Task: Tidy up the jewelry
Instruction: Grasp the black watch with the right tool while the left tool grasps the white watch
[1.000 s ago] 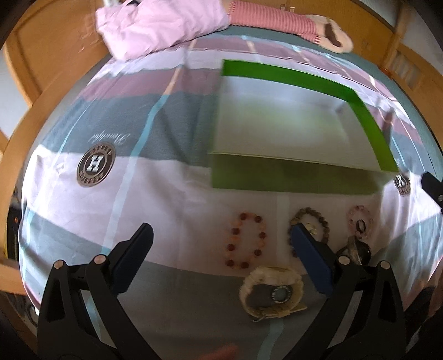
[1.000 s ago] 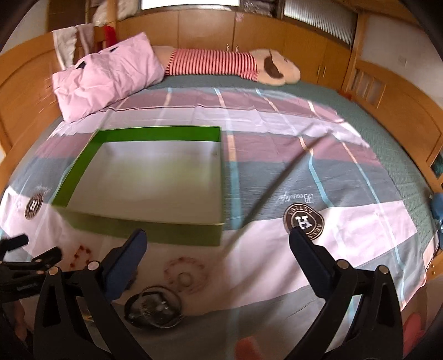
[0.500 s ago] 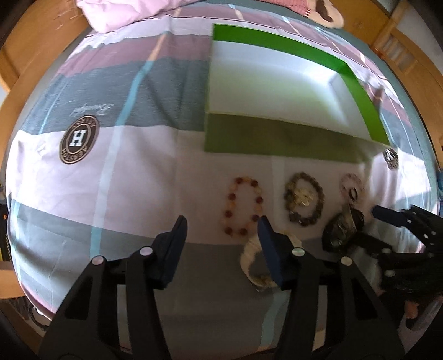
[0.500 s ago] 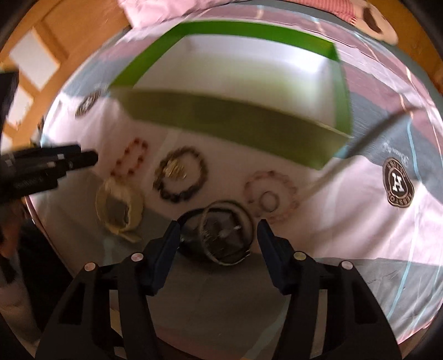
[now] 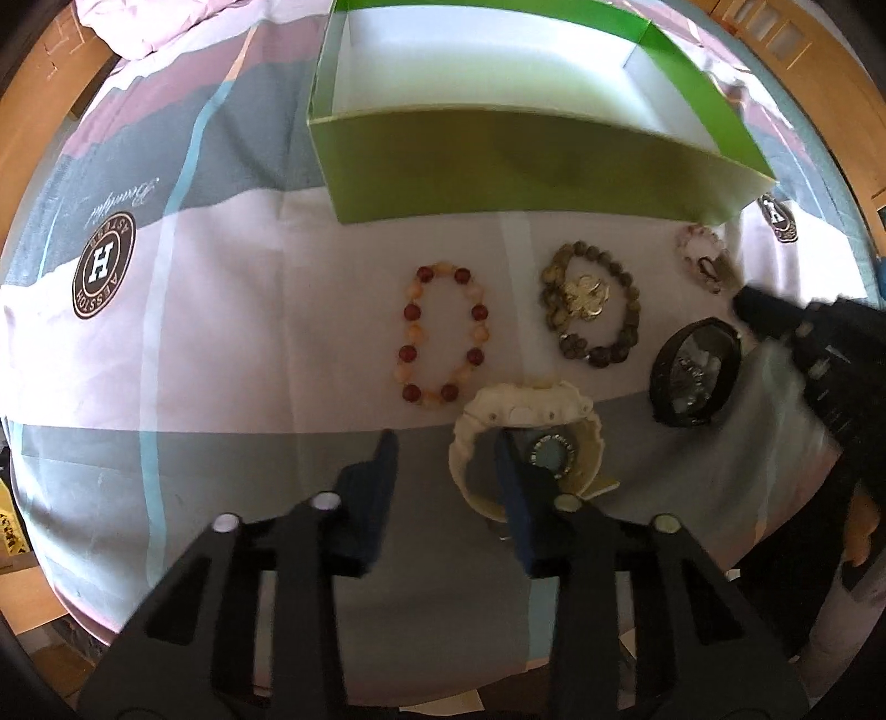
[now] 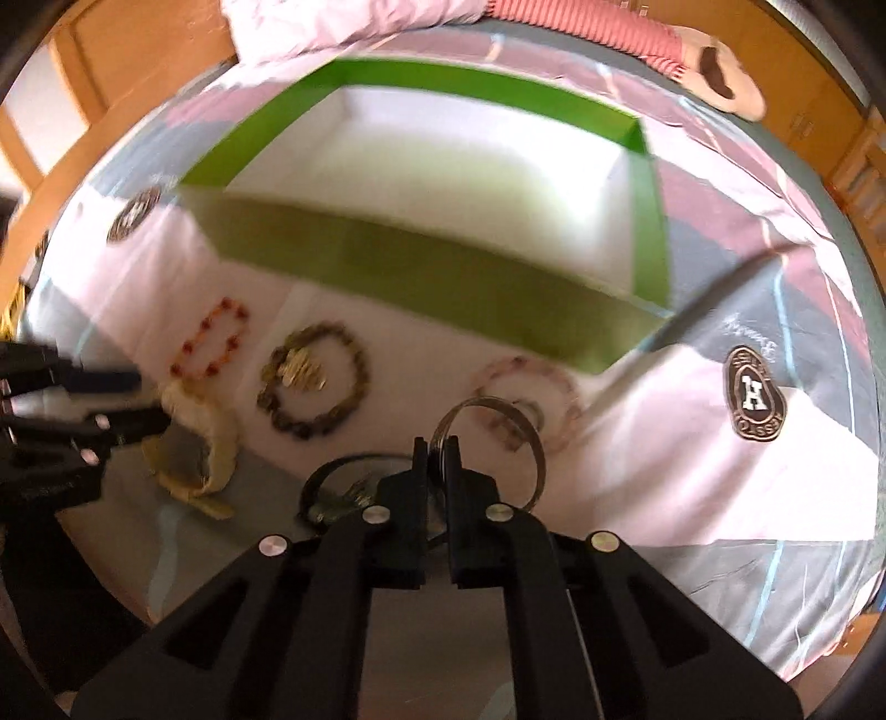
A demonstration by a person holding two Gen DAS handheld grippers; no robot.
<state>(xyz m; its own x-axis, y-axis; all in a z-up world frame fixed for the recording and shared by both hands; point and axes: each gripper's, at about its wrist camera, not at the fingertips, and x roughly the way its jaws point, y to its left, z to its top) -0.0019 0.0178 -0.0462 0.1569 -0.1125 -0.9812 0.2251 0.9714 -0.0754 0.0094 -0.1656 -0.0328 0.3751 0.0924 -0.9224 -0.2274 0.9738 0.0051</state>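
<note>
An open green box (image 5: 531, 160) with a white inside lies on the bed; it also shows in the right wrist view (image 6: 443, 266). In front of it lie a red and orange bead bracelet (image 5: 443, 338), a brown bead bracelet (image 5: 592, 307), a pink bracelet (image 5: 700, 249), a cream watch (image 5: 526, 426) and a black round case (image 5: 695, 374). My left gripper (image 5: 446, 454) is open, its right finger inside the watch's loop. My right gripper (image 6: 437, 451) is shut on thin silver bangles (image 6: 493, 437), held just above the bedsheet.
The bedsheet (image 5: 221, 310) is striped pink, grey and white with round logo badges (image 5: 102, 266). A pink pillow (image 6: 343, 16) and a striped plush toy (image 6: 681, 44) lie at the far end. Wooden bed edges (image 6: 111, 77) surround the mattress.
Both grippers dropped closer to the jewelry. The left gripper narrowed and slid one finger into the cream watch. The right gripper shut on the silver bangles and lifted them off the black case.
</note>
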